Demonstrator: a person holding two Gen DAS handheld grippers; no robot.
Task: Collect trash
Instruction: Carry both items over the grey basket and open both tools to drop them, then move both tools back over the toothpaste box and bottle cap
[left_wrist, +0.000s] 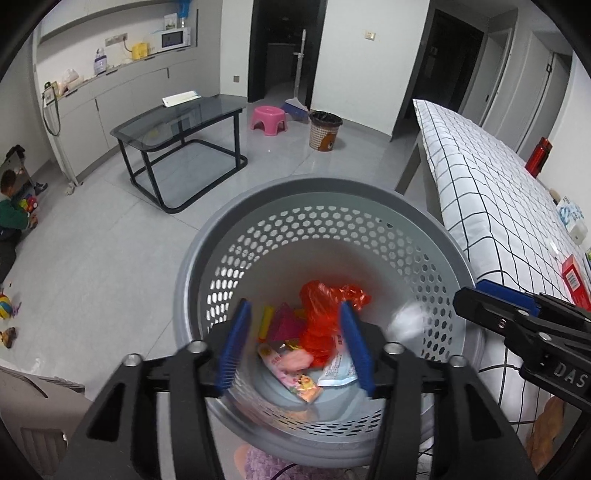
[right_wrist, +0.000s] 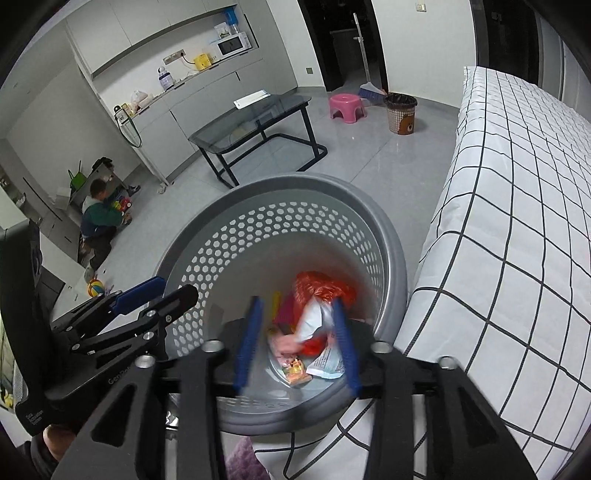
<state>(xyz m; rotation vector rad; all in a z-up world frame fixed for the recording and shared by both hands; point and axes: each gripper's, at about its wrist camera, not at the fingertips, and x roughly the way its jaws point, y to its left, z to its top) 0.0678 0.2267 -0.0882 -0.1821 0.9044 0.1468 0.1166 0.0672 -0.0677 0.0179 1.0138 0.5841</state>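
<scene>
Left gripper (left_wrist: 297, 345) hangs wide open and empty over a round grey plastic basket (left_wrist: 207, 254), its wall pierced with hexagonal holes, its mouth facing up, standing on the floor against a bed (left_wrist: 491, 192) in checked white sheets. At its bottom lie a crumpled orange plastic bag (left_wrist: 321, 310), a yellow tube and printed wrappers. Right gripper (right_wrist: 298, 345), equally spread, holds nothing; a blurred white scrap (right_wrist: 312, 319) shows between its blue fingers.

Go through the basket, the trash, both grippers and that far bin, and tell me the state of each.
Grey perforated plastic basket: tilted, holding trash.
Orange plastic bag: crumpled, inside basket.
Blurred white piece: mid-air in basket.
Left gripper: jaws open, empty.
Right gripper: jaws open, empty.
Brown patterned wastebin: upright, lined.
</scene>
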